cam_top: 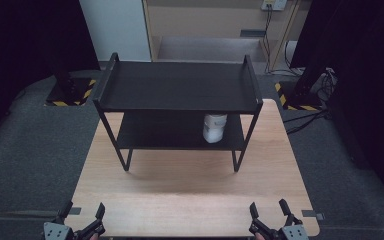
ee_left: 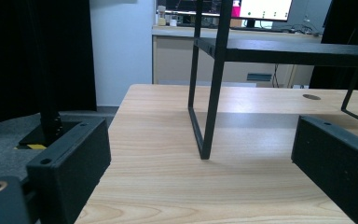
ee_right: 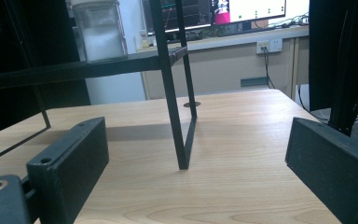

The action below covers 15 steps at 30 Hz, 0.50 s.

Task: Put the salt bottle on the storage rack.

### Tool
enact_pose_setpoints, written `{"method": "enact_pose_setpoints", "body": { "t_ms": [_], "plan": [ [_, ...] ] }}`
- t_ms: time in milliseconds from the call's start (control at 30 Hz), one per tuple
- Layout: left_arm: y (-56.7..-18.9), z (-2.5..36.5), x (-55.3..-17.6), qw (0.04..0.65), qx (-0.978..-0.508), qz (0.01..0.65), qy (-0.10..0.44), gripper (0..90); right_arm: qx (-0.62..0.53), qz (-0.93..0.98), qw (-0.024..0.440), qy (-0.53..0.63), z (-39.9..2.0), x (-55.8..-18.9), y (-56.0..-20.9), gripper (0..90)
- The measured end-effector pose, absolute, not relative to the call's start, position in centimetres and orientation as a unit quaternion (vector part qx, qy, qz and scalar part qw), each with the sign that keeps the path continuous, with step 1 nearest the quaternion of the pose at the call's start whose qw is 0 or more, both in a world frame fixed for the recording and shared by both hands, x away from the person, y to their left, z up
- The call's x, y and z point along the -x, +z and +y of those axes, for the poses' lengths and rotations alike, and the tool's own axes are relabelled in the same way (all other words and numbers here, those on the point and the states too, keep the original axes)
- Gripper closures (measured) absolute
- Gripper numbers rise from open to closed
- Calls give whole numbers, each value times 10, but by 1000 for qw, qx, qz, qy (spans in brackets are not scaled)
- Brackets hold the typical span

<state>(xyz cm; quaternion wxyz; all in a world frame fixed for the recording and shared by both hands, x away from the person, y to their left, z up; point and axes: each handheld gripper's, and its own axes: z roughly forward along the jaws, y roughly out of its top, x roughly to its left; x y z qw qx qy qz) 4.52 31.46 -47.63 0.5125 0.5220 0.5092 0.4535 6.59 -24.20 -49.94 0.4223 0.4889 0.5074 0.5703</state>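
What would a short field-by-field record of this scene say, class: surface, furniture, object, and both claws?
surface: wooden table
furniture: black two-tier rack standing on the table
object: white jar on the rack's lower shelf, toward its right end
top shelf: nothing on it
left claw: open, holding nothing, at the table's near left edge
right claw: open, holding nothing, at the table's near right edge
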Motion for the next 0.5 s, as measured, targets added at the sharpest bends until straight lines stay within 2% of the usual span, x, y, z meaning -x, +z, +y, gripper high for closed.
{"method": "enact_pose_setpoints", "body": {
  "t_ms": [500],
  "plan": [
    [-476, 316, -46, 512, -518, 511, 456, 35, -491, 507, 418, 572, -246, -67, -503, 77]
  ]
}}
